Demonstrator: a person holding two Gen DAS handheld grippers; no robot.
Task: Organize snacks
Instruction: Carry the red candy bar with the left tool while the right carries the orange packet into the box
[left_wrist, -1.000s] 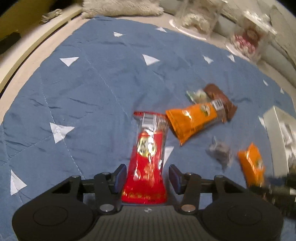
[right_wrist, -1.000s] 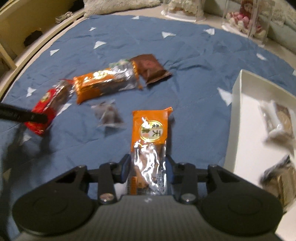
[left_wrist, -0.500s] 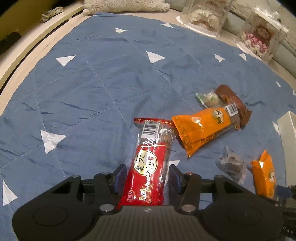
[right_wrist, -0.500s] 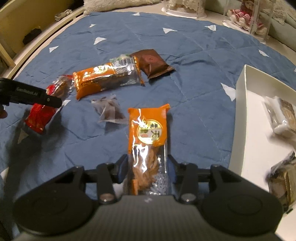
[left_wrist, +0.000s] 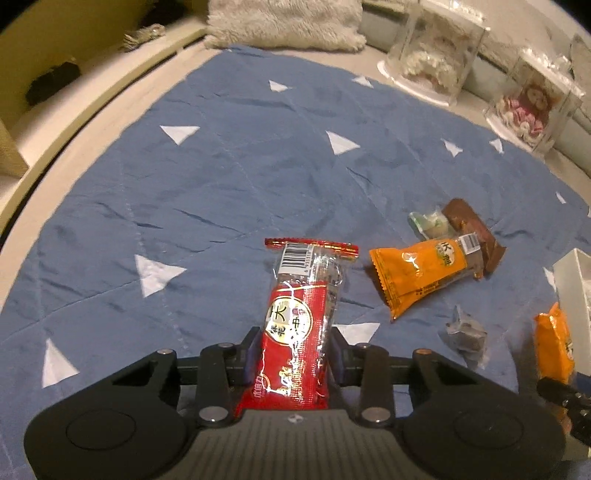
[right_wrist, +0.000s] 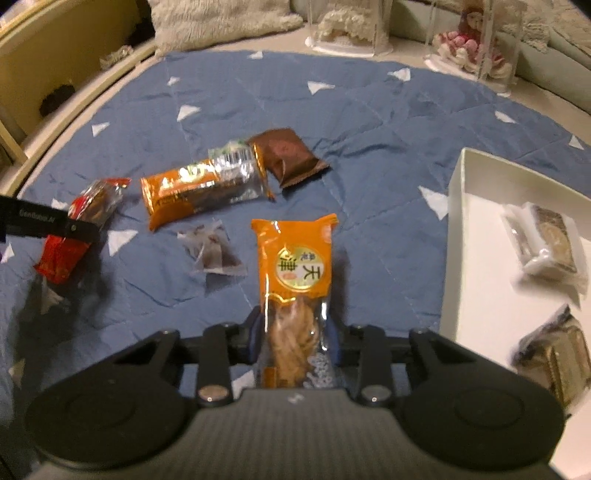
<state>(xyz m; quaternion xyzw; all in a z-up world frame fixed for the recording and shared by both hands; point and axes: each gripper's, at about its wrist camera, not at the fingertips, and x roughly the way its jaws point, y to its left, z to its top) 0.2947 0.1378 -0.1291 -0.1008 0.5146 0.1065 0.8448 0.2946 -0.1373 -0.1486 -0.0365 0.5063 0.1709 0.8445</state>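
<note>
My left gripper (left_wrist: 293, 352) is shut on a red snack packet (left_wrist: 299, 325) and holds it above the blue mat (left_wrist: 184, 184). My right gripper (right_wrist: 293, 338) is shut on an orange twist-snack packet (right_wrist: 295, 280), lifted over the mat left of the white box (right_wrist: 458, 206). The left gripper and its red packet (right_wrist: 70, 236) also show at the left of the right wrist view. A long orange packet (left_wrist: 421, 273), a brown packet (left_wrist: 469, 225), a green-white sweet (left_wrist: 428, 221) and a small clear sweet (left_wrist: 465, 332) lie on the mat.
The white box holds wrapped pastries (right_wrist: 546, 240) and another wrapped one at its near end (right_wrist: 554, 354). Clear display cases (left_wrist: 436, 55) with dolls stand beyond the mat. A fluffy cushion (left_wrist: 284, 26) lies at the far edge. A pale curved rim (left_wrist: 92, 107) borders the left.
Both grippers have risen with their packets: the red packet and the orange twist packet have come up off the mat. The right gripper has drawn slightly back from the mat's snacks.
</note>
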